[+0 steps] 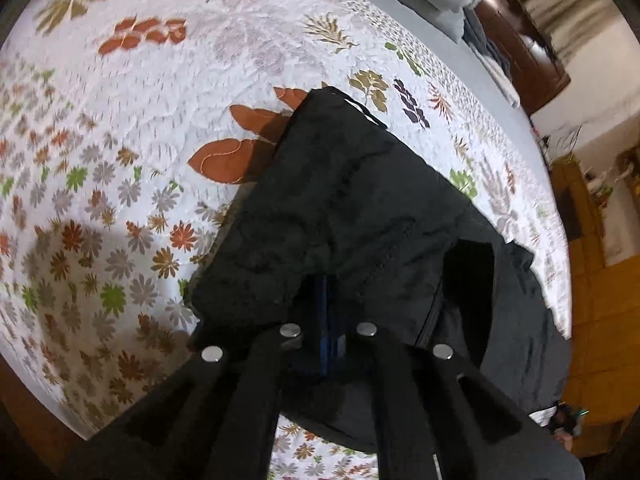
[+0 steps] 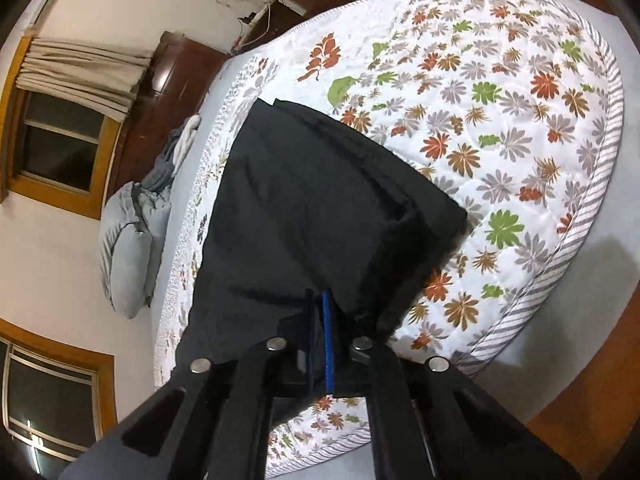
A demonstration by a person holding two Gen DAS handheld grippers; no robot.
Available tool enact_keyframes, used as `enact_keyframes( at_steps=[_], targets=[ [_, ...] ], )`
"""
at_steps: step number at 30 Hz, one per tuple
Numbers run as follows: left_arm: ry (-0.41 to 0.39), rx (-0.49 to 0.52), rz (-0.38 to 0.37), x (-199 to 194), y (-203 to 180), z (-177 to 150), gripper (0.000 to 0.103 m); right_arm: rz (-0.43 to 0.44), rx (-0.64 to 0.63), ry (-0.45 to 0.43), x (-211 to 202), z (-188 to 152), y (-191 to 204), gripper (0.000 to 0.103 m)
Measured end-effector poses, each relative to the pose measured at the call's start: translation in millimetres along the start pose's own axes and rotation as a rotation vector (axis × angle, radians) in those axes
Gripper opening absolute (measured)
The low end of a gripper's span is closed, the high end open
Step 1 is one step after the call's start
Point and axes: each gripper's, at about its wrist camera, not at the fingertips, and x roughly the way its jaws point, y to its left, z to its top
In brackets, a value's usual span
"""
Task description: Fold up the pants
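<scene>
Pants (image 1: 360,208) hang pinched in both grippers (image 1: 328,320) (image 2: 326,320) (jaws clamped on cloth); lay edges level on the bed (image 2: 500,80).

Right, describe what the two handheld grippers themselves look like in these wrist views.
Both look alike. The left gripper is matte black plastic: two broad arms with slot-shaped cutouts, four round silver studs across the top, and blue strips on the inner faces of its fingers. The right gripper has the same black arms, silver studs and a blue ribbed strip. No cables, sleeves or printed markings show.
</scene>
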Motion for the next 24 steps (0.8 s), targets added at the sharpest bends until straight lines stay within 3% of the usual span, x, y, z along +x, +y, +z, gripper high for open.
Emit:
enact_keyframes(
  at_steps=[3,5,6,7,8,9,10,11,13,15,24],
  targets=[
    [-0.008,0.01,0.007,-2.1,-0.7,-1.0,0.002,0.027,0.007,-0.033,-20.4,4.8,2.9,0.008],
    [-0.023,-0.006,-0.011,-4.7,1.5,-2.1,0.002,0.067,0.03,-0.093,-47.1,8.7,-0.3,0.025],
    [-0.034,-0.012,-0.023,-6.7,2.1,-3.5,0.002,0.078,0.043,-0.115,-57.6,9.5,-3.1,0.029],
    [-0.051,-0.012,-0.05,-9.8,0.9,-6.0,0.014,0.086,0.055,-0.133,-66.7,10.2,-6.9,0.033],
    [-0.069,0.004,-0.084,-13.8,-3.5,-9.0,0.036,0.091,0.066,-0.148,-74.6,10.6,-10.8,0.039],
    [-0.083,0.021,-0.102,-16.4,-7.9,-10.9,0.05,0.1,0.082,-0.154,-81.5,10.8,-16.9,0.043],
    [-0.103,0.062,-0.119,-19.8,-18.7,-14.8,0.075,0.106,0.093,-0.152,-84.0,10.8,-21.1,0.051],
    [-0.118,0.108,-0.107,-21.5,-31.2,-19.2,0.092,0.12,0.109,-0.151,-85.6,9.8,-27.0,0.055],
    [-0.13,0.182,-0.035,-20.6,-49.7,-26.6,0.096,0.15,0.126,-0.145,-82.1,9.4,-33.7,0.055],
    [-0.108,0.208,-0.029,-16.2,-56.4,-29.5,0.096,0.162,0.145,-0.134,-73.7,8.1,-39.4,0.055],
    [-0.13,0.052,-0.081,-29.8,-28.6,-20.1,0.096,0.203,0.162,-0.109,-38.4,10.9,-51.1,0.063]
  ],
)
